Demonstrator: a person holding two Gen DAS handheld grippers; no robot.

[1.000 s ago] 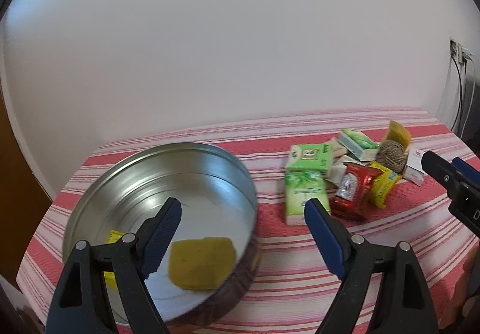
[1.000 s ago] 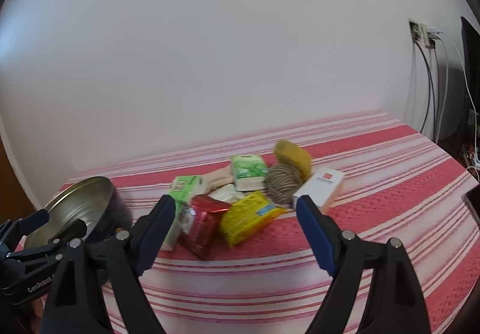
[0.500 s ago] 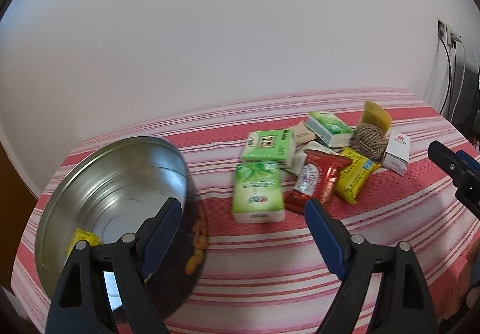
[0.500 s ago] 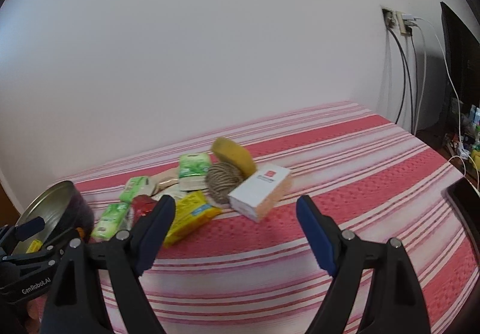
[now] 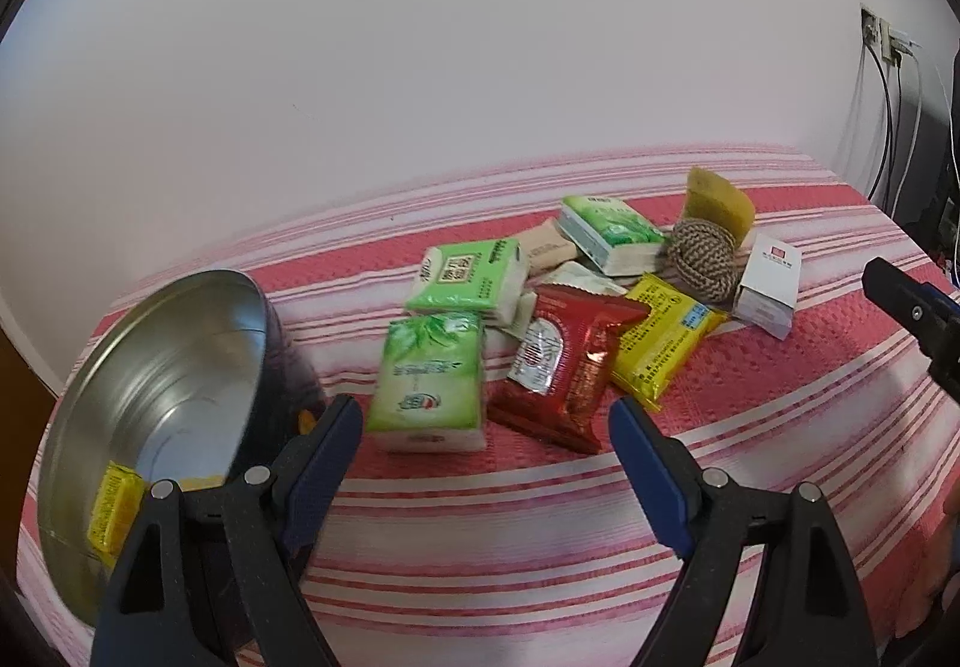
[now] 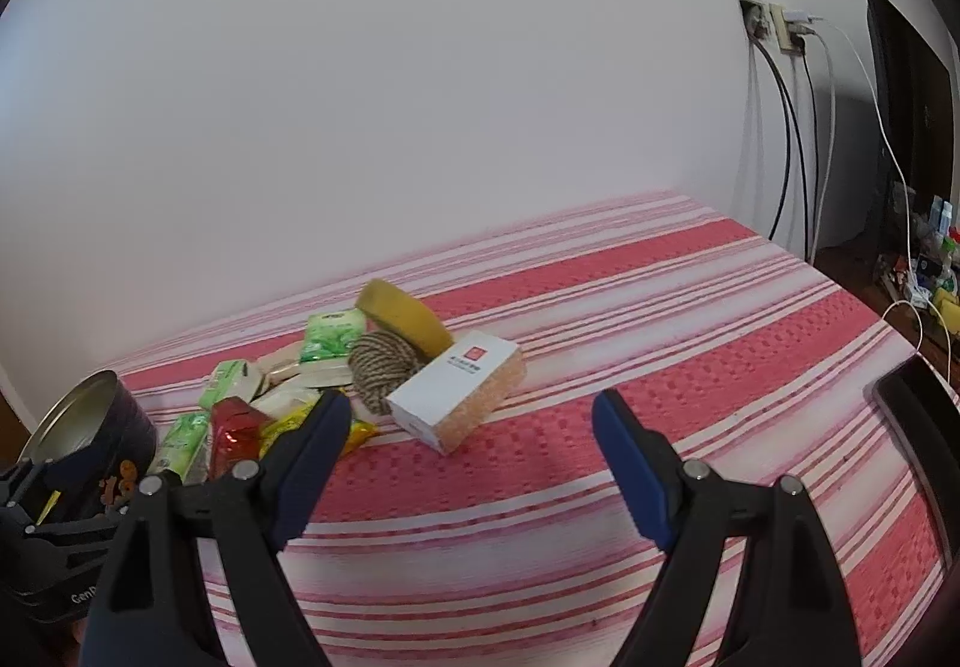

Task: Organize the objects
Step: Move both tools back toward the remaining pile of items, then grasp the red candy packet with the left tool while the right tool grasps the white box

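Metal tin (image 5: 150, 397) has slid to the frame's lower left since earlier; left gripper (image 5: 486, 457) and right gripper (image 6: 471, 448) gape wide, grasping nothing

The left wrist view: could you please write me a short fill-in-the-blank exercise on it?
1. The left gripper holds nothing; its jaws are ____.
2. The red snack packet lies between a green tissue pack and a ____ packet.
3. The ball of twine sits beside a ____ box.
4. The round tin has a small ____ packet inside.

Missing words: open; yellow; white; yellow
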